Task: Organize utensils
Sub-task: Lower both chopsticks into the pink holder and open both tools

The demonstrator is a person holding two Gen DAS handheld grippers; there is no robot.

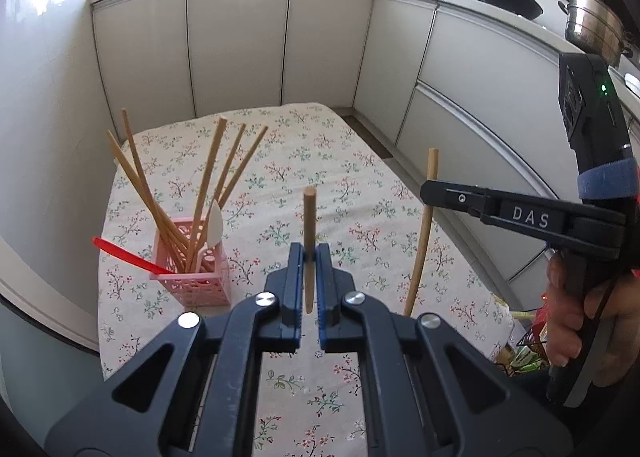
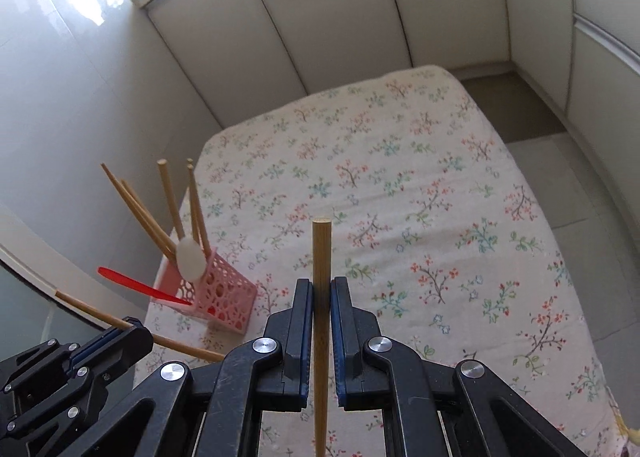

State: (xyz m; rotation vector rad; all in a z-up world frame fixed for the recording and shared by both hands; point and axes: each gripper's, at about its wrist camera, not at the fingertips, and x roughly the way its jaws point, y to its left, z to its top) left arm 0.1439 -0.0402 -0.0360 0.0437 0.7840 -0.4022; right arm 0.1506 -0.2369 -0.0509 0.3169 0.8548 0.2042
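Our left claw (image 1: 310,257) is closed tight on a wooden chopstick (image 1: 309,241). The stick stands nearly upright between the blue pads, its round end rising above the claw tips and its narrow end hanging just below them.

Our right claw (image 2: 321,293) is likewise clamped on a second chopstick (image 2: 321,257), which runs straight up through the pads, with the blunt end well above the tips and the rest passing down out of the right wrist view. In the left wrist view that same stick shows off to the right, pinched near its upper end by the black fingers, with a hand (image 1: 576,313) on the grip.

Both sticks hang in the air above the counter (image 2: 420,185), which is covered by a floral cloth. The pink basket (image 1: 200,281) sits on the cloth to the left, well apart from both claws. It holds a bunch of chopsticks (image 1: 208,173) leaning outward, a white spoon (image 1: 215,223) and a red spoon (image 1: 120,251) that sticks out to the left.
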